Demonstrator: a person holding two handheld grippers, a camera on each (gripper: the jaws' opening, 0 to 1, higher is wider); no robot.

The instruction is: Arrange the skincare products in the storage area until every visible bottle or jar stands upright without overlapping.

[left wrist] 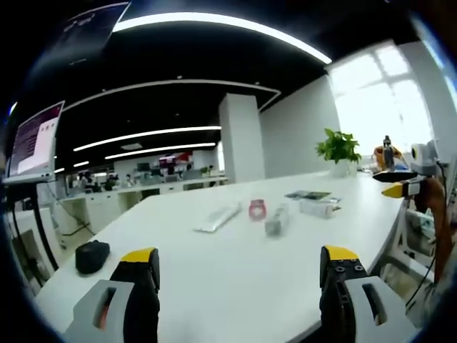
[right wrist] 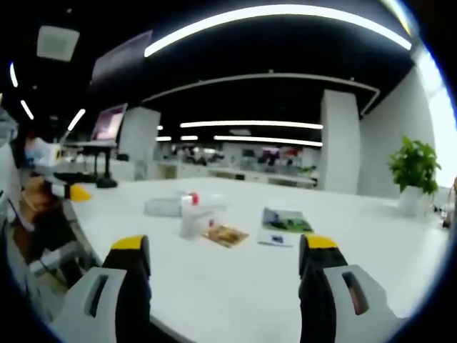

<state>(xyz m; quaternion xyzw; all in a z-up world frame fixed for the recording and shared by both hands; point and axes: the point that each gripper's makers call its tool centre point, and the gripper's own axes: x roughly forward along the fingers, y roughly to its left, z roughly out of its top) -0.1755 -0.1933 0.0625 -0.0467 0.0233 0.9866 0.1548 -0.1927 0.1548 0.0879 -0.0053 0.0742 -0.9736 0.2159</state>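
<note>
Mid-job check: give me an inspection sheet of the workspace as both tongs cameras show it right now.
Surface: white table, mostly bare.
Job's things: small products clustered mid-table, some apparently lying down; red-capped bottle upright.
Clutter: leaflet, flat white item, black object near the edge.
Grippers: left tongs open, empty; right tongs open, empty.
Cables: nothing seen on the table.
Surroundings: open office, potted plant, monitor, ceiling strip lights.

Open office: white table (left wrist: 235, 264), dark ceiling, strip lights (right wrist: 271, 13).
</note>
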